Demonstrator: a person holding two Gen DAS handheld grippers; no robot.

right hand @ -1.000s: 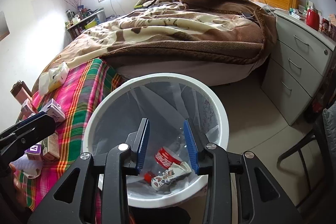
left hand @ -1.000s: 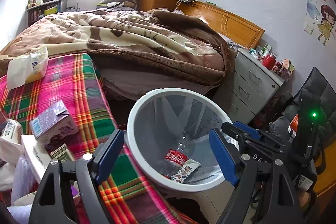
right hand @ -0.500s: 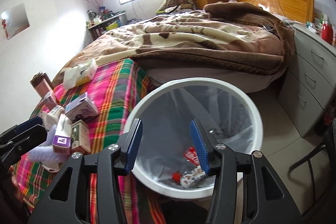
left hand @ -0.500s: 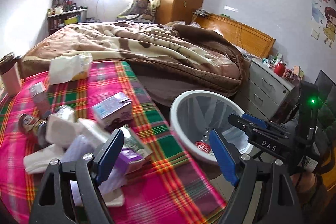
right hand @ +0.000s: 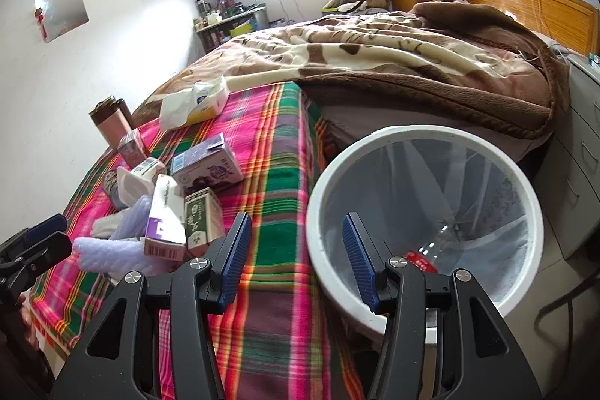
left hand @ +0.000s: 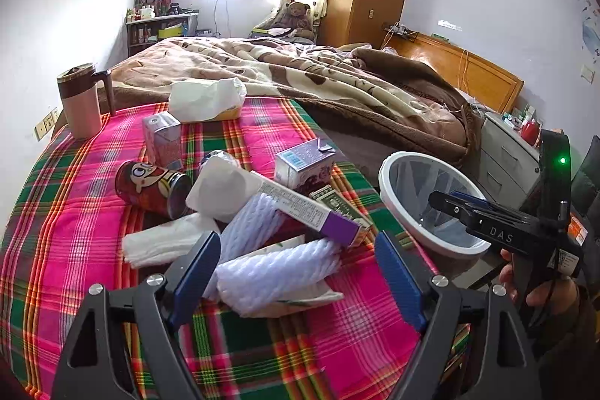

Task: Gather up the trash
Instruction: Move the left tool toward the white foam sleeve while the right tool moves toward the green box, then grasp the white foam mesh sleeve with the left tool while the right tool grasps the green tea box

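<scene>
A: How do the two tongs stand?

B: The left gripper (left hand: 296, 268) has its jaws spread wide and grips nothing. It hangs over the plaid cloth (left hand: 356, 332), and a white foam net sleeve (left hand: 277, 274) lies between and just beyond its fingertips, with no pad pressing on it.

A: And the right one?

B: The right gripper (right hand: 296, 257) is partly open and empty; its jaws have just been opening, mostly earlier in the second. Nothing sits between them. Its left finger is over the cloth, its right finger over the rim of the white bin (right hand: 326, 175).

A: Where is the trash?

B: Ahead of the left gripper there is a heap: a long white-and-purple box (left hand: 303, 208), a purple carton (left hand: 305, 165), a green-printed box (left hand: 337, 203), and to the left a red can with a cartoon face (left hand: 152, 184) on its side. Farther off stand a second carton (left hand: 163, 139), a tissue pack (left hand: 206, 100) and a brown mug (left hand: 80, 100).

A: And the bin?

B: To the right of the left gripper, beside the cloth's edge. A clear bottle with a red label (right hand: 431, 255) lies at its bottom, just ahead of the right gripper's right finger.
</scene>
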